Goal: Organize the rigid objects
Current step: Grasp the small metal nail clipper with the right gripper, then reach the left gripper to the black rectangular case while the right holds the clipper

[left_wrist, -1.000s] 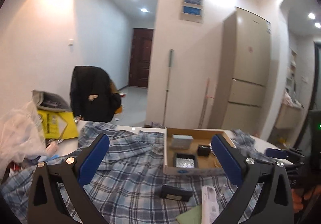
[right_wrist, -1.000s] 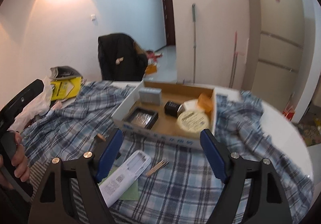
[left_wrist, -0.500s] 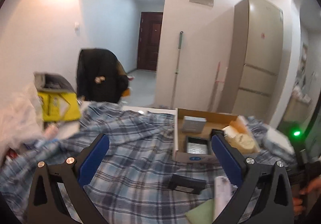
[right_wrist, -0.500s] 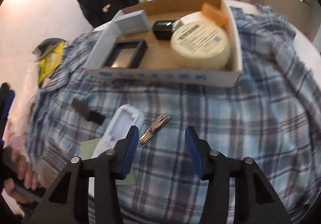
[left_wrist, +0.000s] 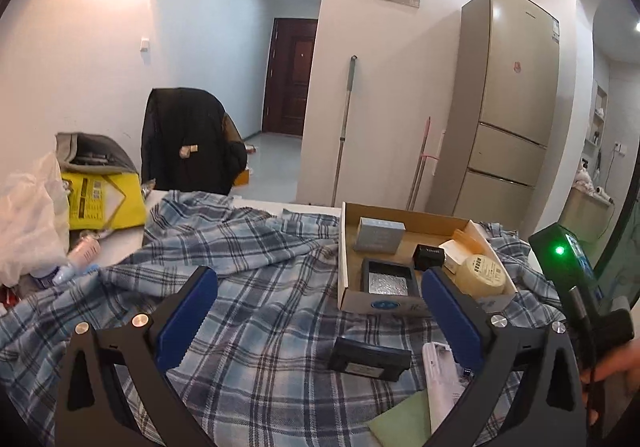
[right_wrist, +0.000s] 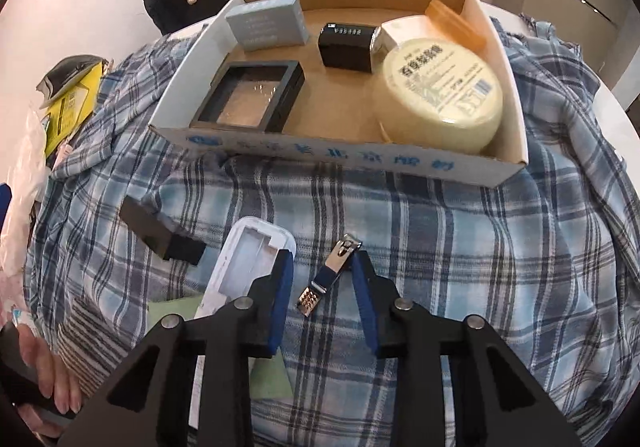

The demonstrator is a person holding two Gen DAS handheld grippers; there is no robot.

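Right wrist view: the right hand-held gripper (right_wrist: pixel 322 271), jaws just closing, straddles the clipper (right_wrist: pixel 329 275) without pinching yet. Small, stiff, slick metal; likely best gripped mid-body.

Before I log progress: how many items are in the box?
6, though some may be hidden: grey box back left, black frame front left, black cube centre, jar right, white box and orange piece behind it.

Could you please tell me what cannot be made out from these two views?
- Right wrist view: whether the right gripper pads already press the nail clipper.
- Right wrist view: the white case, partly behind a finger.
- Left wrist view: the nail clipper, hidden by the left gripper.
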